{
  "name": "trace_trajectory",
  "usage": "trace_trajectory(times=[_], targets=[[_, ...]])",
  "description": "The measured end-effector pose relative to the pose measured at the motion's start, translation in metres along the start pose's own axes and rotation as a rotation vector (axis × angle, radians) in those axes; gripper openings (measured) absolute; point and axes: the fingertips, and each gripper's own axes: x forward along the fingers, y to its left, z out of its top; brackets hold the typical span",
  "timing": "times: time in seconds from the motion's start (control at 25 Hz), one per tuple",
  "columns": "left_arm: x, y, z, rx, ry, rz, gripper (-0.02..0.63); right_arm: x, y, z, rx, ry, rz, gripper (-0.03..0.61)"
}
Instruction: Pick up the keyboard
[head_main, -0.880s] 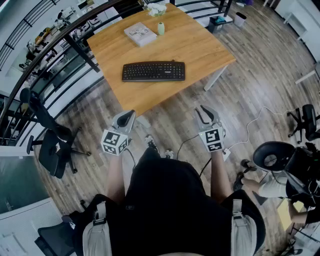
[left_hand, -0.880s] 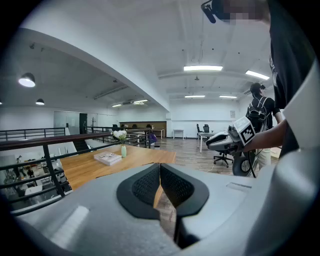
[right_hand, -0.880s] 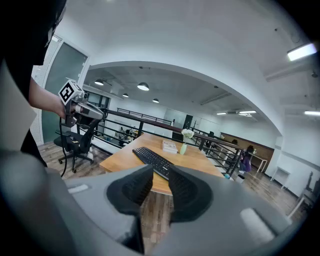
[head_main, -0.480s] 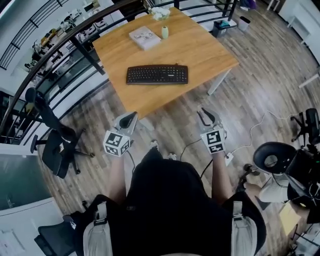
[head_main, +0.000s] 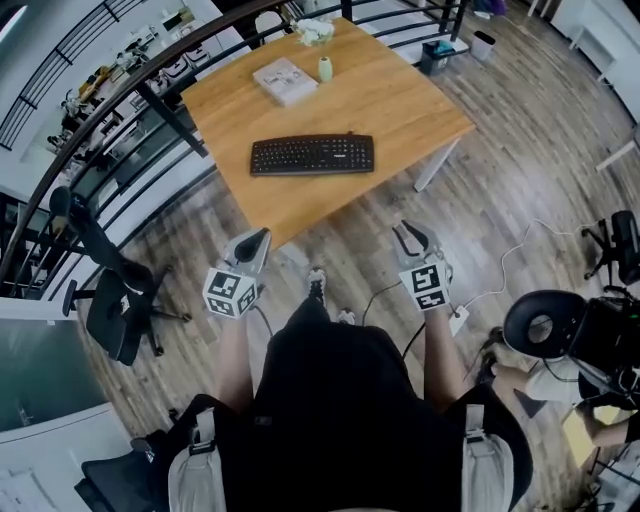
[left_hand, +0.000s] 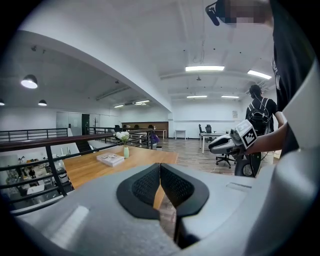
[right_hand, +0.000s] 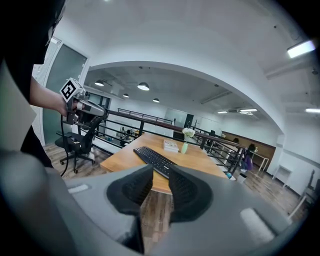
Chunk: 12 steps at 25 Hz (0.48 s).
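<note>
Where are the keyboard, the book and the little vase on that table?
keyboard (head_main: 312, 155), head view, middle of its keys.
book (head_main: 285, 81), head view, centre of its cover.
vase (head_main: 325, 69), head view, its pale green body.

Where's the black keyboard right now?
Head view: the black keyboard lies near the front edge of the wooden table, this side of the white book.

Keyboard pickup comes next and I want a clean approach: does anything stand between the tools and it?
Nothing visible does. The keyboard lies alone on the table, near its front edge; the book and vase stand beyond it. The left tool and right tool hang over the floor, short of the table.
</note>
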Motion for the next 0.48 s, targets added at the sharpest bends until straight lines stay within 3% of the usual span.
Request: trace_trajectory(times=[0.48], targets=[[0.033,0.038,0.0,-0.035,-0.012,-0.015,0.014,0.037,-0.014,0.016,-0.023,0.017,-0.017,0.094]])
